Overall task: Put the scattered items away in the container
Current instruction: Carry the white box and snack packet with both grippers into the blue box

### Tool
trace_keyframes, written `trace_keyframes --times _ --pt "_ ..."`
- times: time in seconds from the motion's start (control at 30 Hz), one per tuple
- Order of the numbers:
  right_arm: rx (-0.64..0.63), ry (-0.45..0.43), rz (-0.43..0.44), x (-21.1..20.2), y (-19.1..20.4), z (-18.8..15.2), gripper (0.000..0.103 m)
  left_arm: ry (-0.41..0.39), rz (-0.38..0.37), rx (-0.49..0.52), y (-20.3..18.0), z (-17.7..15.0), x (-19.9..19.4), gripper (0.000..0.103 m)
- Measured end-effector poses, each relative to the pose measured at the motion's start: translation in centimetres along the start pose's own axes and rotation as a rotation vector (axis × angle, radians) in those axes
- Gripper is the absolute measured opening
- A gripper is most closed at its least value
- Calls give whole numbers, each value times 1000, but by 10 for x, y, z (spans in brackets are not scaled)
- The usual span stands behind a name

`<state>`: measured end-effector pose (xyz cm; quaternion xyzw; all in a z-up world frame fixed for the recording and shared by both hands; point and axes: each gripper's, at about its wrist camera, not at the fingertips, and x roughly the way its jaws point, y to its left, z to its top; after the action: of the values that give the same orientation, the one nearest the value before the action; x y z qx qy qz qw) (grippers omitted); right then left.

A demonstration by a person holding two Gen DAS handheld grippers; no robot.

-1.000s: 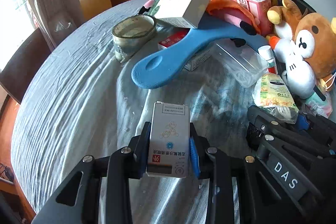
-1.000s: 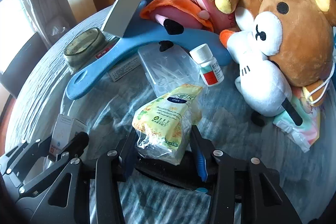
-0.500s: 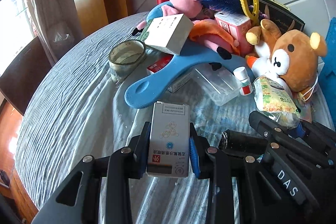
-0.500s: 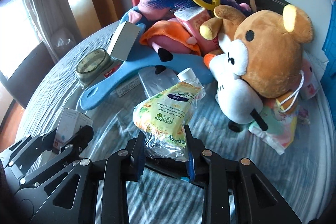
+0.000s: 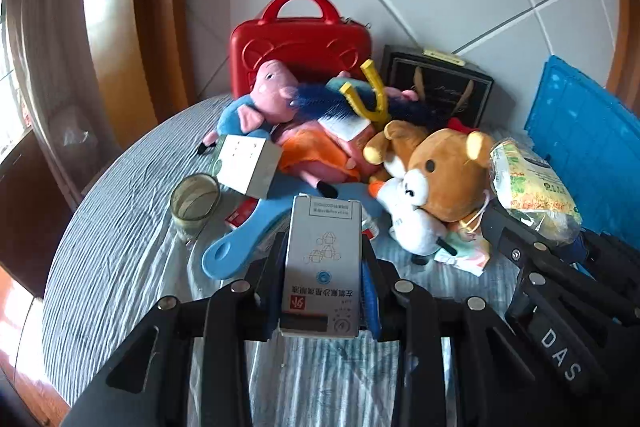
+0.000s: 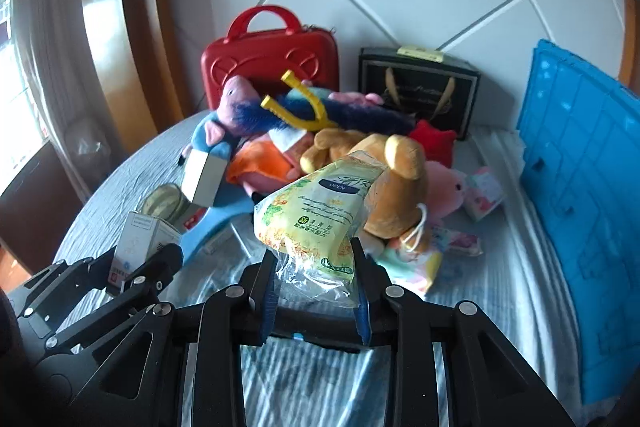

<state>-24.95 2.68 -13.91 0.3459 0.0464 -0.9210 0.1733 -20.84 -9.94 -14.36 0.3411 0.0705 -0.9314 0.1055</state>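
Medicine carton (image 5: pixel 322 263) is clamped upright in left gripper (image 5: pixel 324 287) jaws, frame centre. Yellow wipes pack (image 6: pixel 316 223) is pinched by right gripper (image 6: pixel 316 291) jaws. Blue container (image 6: pixel 580 187) seen at frame right, w/ toys piled centre.

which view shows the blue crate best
The right wrist view: the blue crate fills its right side, its gridded wall showing top to bottom. The left wrist view catches only an upper corner behind the yellow packet.

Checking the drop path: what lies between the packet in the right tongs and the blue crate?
In the right wrist view, only bare striped cloth separates yellow packet from blue crate.
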Motion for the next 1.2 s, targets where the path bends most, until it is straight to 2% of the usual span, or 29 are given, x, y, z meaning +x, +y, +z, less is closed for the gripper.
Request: trace_keyframes --times 0.27,0.43,0.63,0.8,0.97,1.1,1.2 --pt "74 -136 -151 -102 -40 21 30 -135 -149 78 -51 35 -74 32" --pt "108 -203 -257 -160 -82 31 30 -188 -249 130 -105 51 -113 32" --pt "117 -269 -382 -220 -152 36 30 -245 -355 182 -199 59 -144 32" --pt "86 -307 -447 -262 -247 39 30 -277 -399 196 -302 60 -160 32" --pt "4 -285 -455 -286 -365 43 30 -226 -394 187 -418 64 -160 32" --pt "-17 -187 -442 -279 -453 44 30 -92 -375 215 -499 62 -142 32" --pt "-29 -118 -419 -268 -497 35 30 1 -344 246 -541 51 -126 32"
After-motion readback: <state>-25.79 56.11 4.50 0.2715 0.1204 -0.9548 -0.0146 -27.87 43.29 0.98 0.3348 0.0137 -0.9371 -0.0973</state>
